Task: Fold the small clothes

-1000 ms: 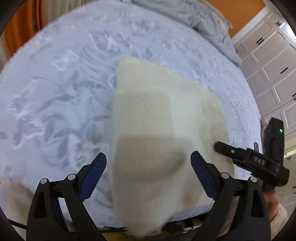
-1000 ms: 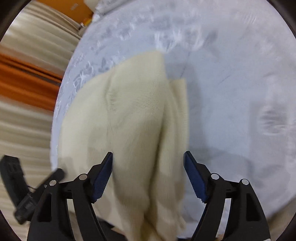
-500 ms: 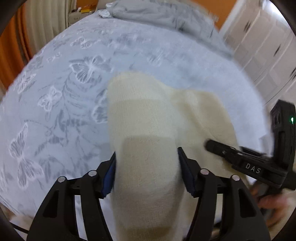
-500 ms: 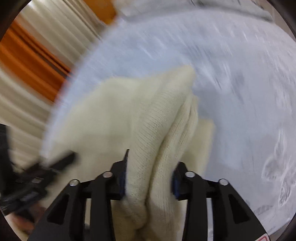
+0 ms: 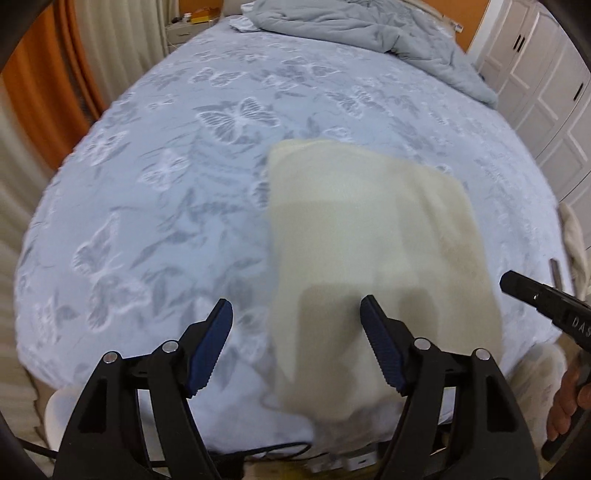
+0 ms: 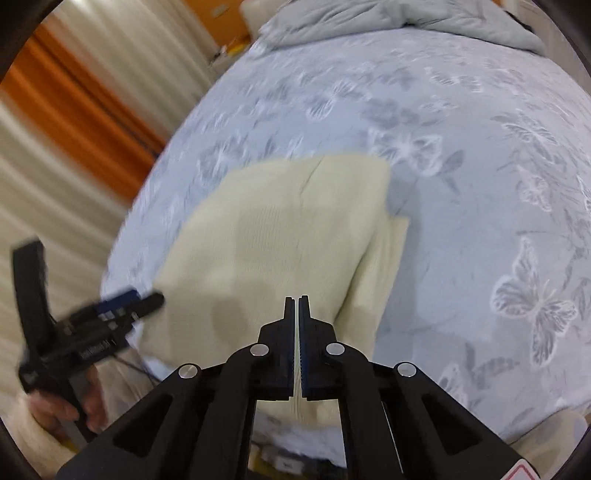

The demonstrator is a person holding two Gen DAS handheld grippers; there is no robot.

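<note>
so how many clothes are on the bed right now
1. A cream knit garment lies folded on the butterfly bedspread near its front edge. More may hide under the grey duvet bunched at the far end.

The letters "DAS" stand in pale print on the black body of the right gripper [image 5: 561, 314], seen at the right edge of the left wrist view; they run off the edge. In the right wrist view, white lettering runs along the body of the left gripper [image 6: 96, 347], too blurred to read.
</note>
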